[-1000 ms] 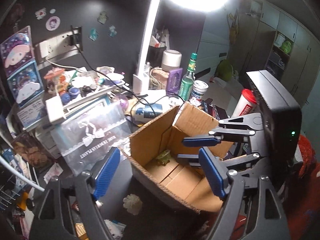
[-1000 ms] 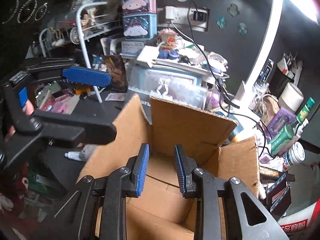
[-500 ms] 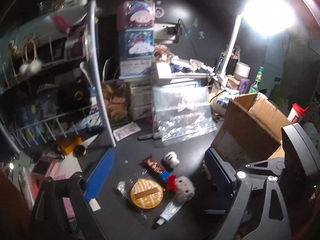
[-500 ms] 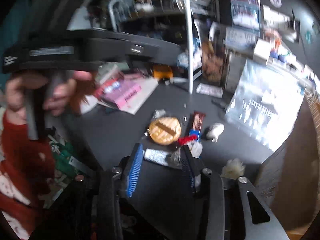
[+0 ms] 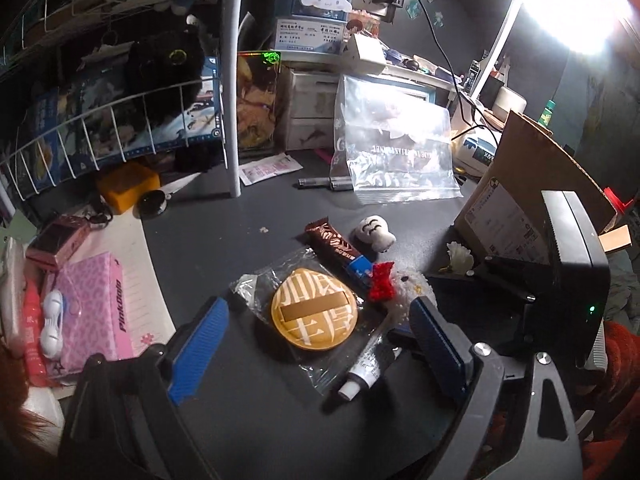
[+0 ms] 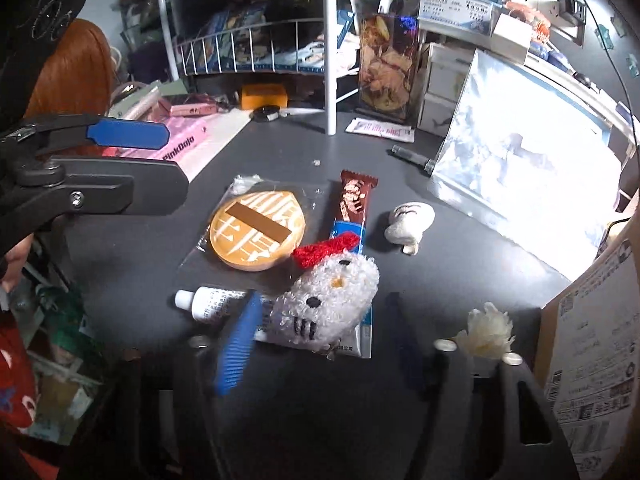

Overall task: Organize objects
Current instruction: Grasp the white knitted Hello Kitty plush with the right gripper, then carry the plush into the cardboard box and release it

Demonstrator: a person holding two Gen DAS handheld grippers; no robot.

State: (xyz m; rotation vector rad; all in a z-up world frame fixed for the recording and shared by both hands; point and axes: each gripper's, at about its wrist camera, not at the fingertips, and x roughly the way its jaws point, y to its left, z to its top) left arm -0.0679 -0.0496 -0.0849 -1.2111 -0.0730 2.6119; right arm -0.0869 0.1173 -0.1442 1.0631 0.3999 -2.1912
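Not much here can be read from my jaws. The pink box (image 5: pixel 90 312) at the left edge of my left view carries "PinkDojo" along its side — the same word shows on it in my right view, upper left (image 6: pixel 180 145). The clear plastic bag (image 5: pixel 394 148) in the upper middle has a line of capital letters, mirrored and too faint to spell out. The round orange badge (image 5: pixel 314 314) bears large white characters, crossed by a tan strip.

White plush (image 6: pixel 328 300) with red bow, orange disc (image 5: pixel 314 314) white-patterned, brown-blue bar (image 6: pixel 352 208)
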